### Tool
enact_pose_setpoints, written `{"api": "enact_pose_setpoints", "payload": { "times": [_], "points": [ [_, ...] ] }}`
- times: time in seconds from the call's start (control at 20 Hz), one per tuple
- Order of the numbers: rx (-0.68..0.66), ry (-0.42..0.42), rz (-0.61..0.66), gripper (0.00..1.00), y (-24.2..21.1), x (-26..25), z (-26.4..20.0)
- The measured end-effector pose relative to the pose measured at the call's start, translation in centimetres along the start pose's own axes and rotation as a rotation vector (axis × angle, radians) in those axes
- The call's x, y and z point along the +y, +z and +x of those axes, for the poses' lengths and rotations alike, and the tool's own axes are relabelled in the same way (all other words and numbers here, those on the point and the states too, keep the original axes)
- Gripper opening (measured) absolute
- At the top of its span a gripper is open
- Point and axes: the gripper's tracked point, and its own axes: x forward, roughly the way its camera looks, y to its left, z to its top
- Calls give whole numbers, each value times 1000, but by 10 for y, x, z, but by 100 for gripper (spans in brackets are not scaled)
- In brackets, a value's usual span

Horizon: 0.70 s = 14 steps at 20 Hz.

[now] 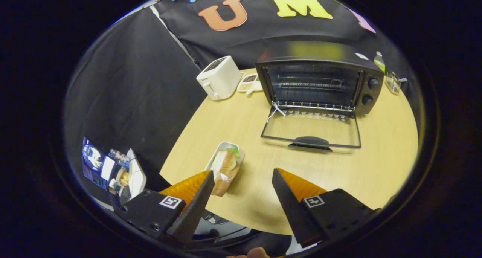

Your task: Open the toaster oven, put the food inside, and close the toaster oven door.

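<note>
A black toaster oven (pixel 318 75) stands at the far side of the round wooden table (pixel 376 164), its glass door (pixel 310 132) folded down flat toward me and a wire rack showing inside. A wrapped sandwich (pixel 226 171) lies in a small white tray (pixel 224 148) near the table's front edge, just ahead of my left finger (pixel 196 205) and touching its tip in the view. My gripper (pixel 243 177) is open, with nothing between its fingers, hovering above the table's near edge.
A white pop-up toaster (pixel 219 77) and a small dish of snacks (pixel 248 83) sit left of the oven. A bottle (pixel 379 61) and a clear container (pixel 392 82) stand to its right. A screen and clutter (pixel 113 171) lie off the table, lower left.
</note>
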Motion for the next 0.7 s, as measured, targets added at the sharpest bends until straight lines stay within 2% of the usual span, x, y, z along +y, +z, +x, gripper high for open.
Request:
{"api": "enact_pose_setpoints", "payload": {
  "times": [0.45, 0.7],
  "points": [
    [208, 131, 152, 100, -24, 30, 55],
    [300, 154, 252, 88, -33, 29, 82]
  ]
}}
